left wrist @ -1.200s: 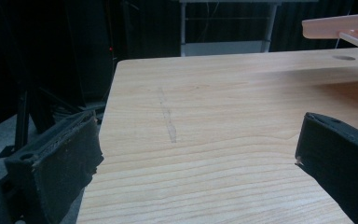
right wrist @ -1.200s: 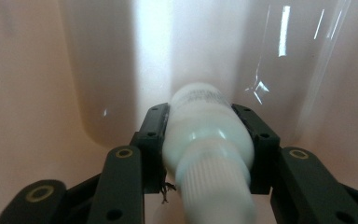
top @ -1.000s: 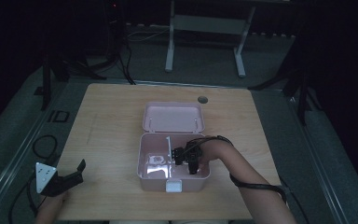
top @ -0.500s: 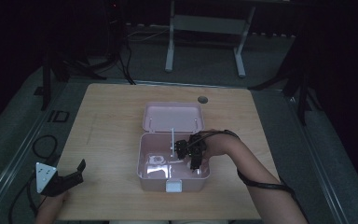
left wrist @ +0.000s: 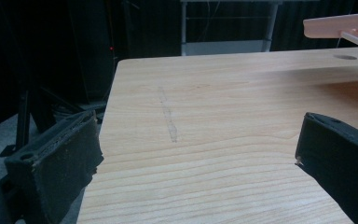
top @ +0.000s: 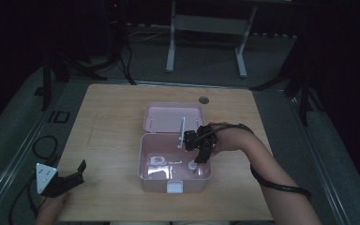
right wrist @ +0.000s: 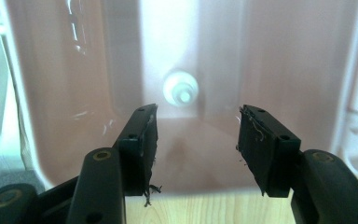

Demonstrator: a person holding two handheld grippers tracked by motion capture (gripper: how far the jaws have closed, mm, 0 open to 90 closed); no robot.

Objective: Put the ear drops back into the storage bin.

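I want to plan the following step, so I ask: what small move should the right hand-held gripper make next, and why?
Probably lift the right hand-held gripper a little more, clear of the pink box. Its jaws have just been opening, nothing is between them, and the small white round piece lies apart from them on the box floor. The open lid stands behind, so upward looks the freest way out.

Pink box (top: 174,180) open, lid flat behind; small white round piece (right wrist: 181,88) on floor inside.
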